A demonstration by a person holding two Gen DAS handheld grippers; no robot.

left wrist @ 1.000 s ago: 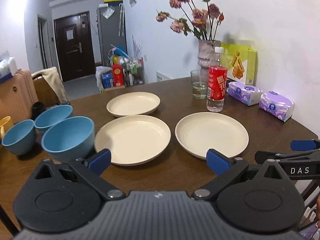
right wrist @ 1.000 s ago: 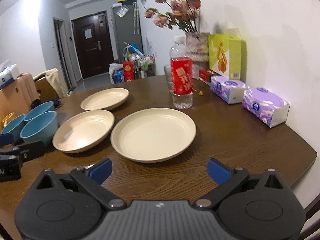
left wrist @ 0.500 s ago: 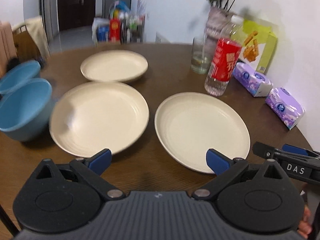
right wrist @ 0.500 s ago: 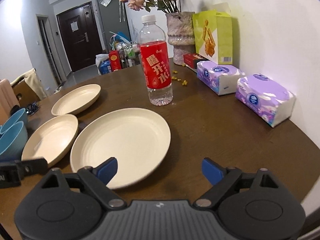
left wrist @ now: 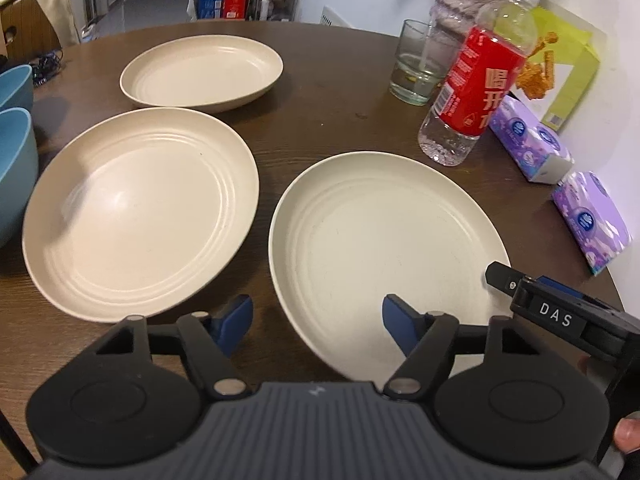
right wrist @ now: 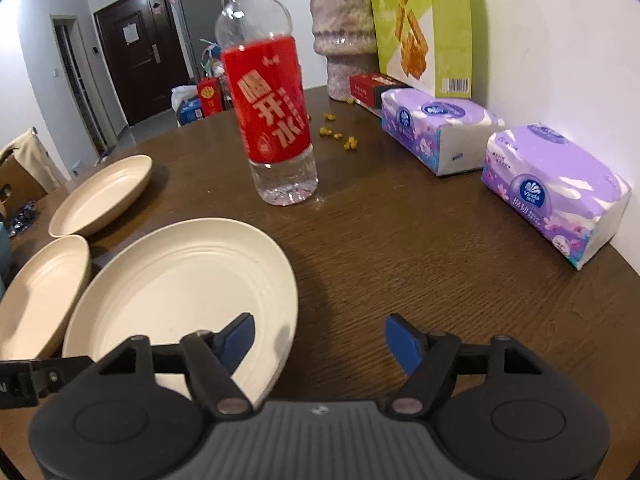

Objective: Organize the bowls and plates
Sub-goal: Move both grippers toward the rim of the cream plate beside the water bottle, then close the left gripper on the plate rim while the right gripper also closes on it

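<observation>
Three cream plates lie on the brown table: a near right plate (left wrist: 384, 240), a left plate (left wrist: 140, 208) and a far plate (left wrist: 204, 68). Two blue bowls (left wrist: 14, 160) sit at the left edge. My left gripper (left wrist: 318, 320) is open, its jaws straddling the near rim of the right plate. My right gripper (right wrist: 320, 338) is open at that same plate's (right wrist: 180, 292) right rim, left jaw over the plate, right jaw over bare table. It shows from the side in the left wrist view (left wrist: 560, 312). Neither holds anything.
A red-labelled water bottle (right wrist: 272, 120) stands just behind the right plate, with a glass (left wrist: 420, 64) and vase (right wrist: 344, 32) beyond. Two purple tissue packs (right wrist: 552, 188) and a green bag (right wrist: 424, 28) line the wall. The table edge curves at right.
Both grippers moved forward and down to the right plate. The left gripper's jaws now reach its near rim; the right gripper closed in on its right rim and the bottle looms larger.
</observation>
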